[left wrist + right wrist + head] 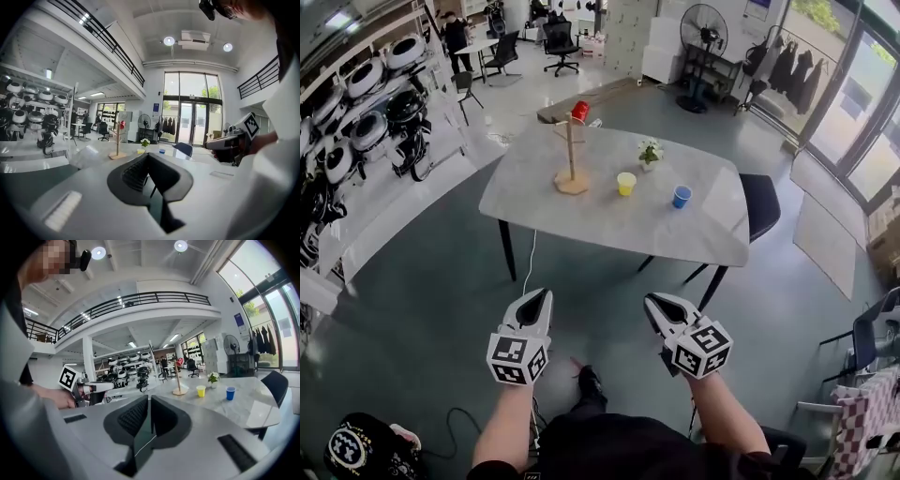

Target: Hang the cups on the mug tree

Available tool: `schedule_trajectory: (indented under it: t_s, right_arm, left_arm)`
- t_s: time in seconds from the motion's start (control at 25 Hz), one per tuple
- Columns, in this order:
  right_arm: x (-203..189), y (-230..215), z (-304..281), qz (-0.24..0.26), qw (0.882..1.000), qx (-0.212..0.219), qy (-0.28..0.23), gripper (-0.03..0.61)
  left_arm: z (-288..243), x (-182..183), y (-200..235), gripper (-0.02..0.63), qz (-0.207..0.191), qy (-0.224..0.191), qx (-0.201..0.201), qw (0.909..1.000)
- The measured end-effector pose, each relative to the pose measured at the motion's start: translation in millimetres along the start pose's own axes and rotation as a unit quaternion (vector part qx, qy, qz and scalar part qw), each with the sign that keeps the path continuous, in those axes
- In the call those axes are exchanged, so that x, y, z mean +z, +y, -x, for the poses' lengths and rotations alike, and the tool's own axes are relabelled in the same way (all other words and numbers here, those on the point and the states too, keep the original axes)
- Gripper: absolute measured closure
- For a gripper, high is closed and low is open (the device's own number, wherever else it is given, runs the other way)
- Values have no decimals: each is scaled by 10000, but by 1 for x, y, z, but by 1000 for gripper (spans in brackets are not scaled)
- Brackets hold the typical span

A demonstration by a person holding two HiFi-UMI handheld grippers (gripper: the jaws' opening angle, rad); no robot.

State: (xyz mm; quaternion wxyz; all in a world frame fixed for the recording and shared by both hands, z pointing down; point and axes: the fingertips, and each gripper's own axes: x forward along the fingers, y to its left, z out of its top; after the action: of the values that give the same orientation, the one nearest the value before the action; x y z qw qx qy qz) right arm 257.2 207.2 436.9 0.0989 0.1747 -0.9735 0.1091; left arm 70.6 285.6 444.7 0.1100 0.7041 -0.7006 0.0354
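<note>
Upper centre of the head view: one marble-topped table (pixel 609 225) carrying one wooden mug tree (pixel 571 155), three cups and one small potted plant (pixel 650 153). The red cup (pixel 579 111) hangs on a peg at the top of the tree. The yellow cup (pixel 625 184) and the blue cup (pixel 682 196) stand upright on the tabletop to the tree's right, apart from each other. One dark chair (pixel 761 206) sits at the table's right edge.

Lower centre: my two grippers, the left gripper (pixel 539 302) and the right gripper (pixel 656 307), both well short of the table. Each has its jaws pressed together with nothing between them. Each bears one cube of black-and-white square markers. Any print on the cups is too small for me to read.
</note>
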Motion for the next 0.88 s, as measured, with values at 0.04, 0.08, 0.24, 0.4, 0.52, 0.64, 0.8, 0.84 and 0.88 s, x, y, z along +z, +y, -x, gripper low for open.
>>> schedule_trajectory:
  t_s: [0.04,0.08,0.24,0.4,0.52,0.64,0.8,0.84,0.88]
  right_arm:
    - [3,-7,-13,-21,10000,-8,37,566]
    - [6,-12,-26,-27,10000,-9,73,567]
    - [23,-26,-77,52,9999,41,88,566]
    - [35,-33,-109,114,9999,51,60,566]
    - [36,-45,-120,82,9999,-4,130,566]
    - [40,-63,-130,49,9998,-122,156,566]
    - [39,-96,-144,3,9995,-205,236,566]
    - [37,-105,-148,-27,9994,-222,248,566]
    - [36,-115,-152,-61,9994,-239,253,566]
  left_arm:
    - [-11,2,10,604,-7,33,-6,10000]
    - [-21,3,19,604,5,49,-4,10000]
    - [-51,10,58,604,63,38,15,10000]
    - [-73,16,86,604,88,109,49,9999]
    - [-80,29,99,604,120,33,96,9999]
    - [-92,36,110,604,123,36,128,9998]
    - [-121,38,114,604,161,100,105,9998]
    - [-130,38,114,604,157,123,86,9998]
    - [-140,37,114,604,148,151,64,9998]
